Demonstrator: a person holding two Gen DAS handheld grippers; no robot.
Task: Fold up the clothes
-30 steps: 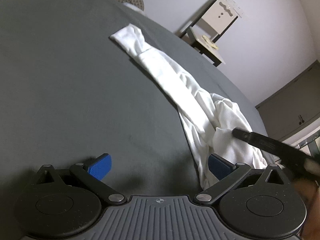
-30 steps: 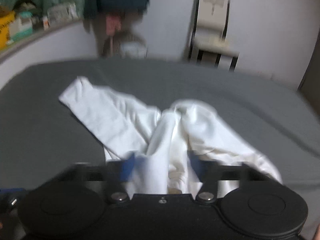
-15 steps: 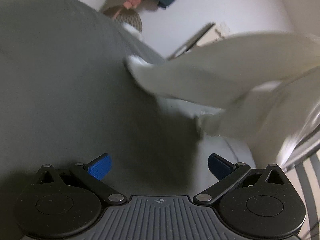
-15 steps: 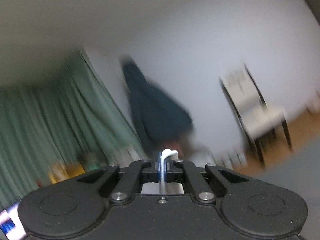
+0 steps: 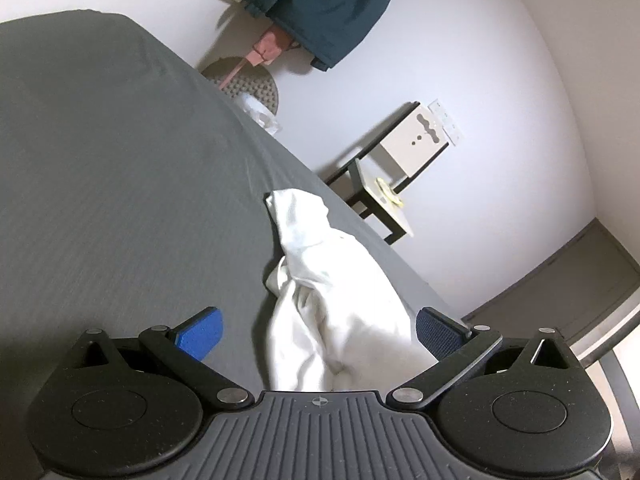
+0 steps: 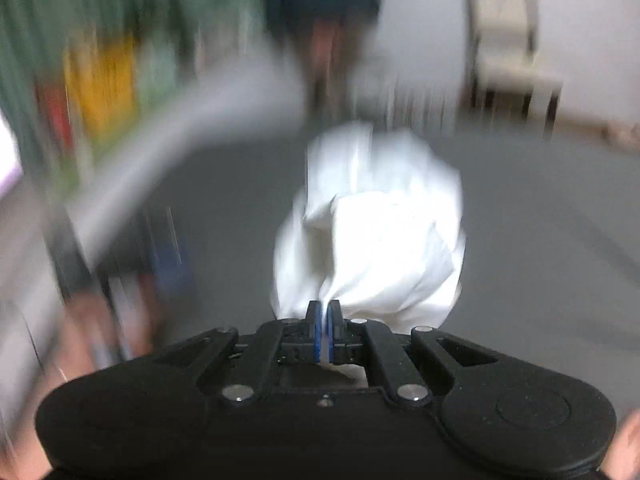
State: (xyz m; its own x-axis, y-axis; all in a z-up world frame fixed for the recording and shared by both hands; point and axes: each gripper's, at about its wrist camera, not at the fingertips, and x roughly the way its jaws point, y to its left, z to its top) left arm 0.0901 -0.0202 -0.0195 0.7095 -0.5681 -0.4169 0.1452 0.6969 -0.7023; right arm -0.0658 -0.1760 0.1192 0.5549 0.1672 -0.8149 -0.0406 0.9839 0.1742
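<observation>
White garment (image 6: 372, 224) bunched on grey bed (image 5: 120, 200); right gripper (image 6: 323, 320) pinching it, left gripper (image 5: 316, 332) spread wide.

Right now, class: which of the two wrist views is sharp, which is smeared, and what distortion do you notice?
Left wrist view: sharp, the white garment and the open left gripper crisp, though the fisheye bends the grey bed edge. Right wrist view: heavy motion blur smears the background; only the right gripper, shut on the cloth, looks fairly clear.
</observation>
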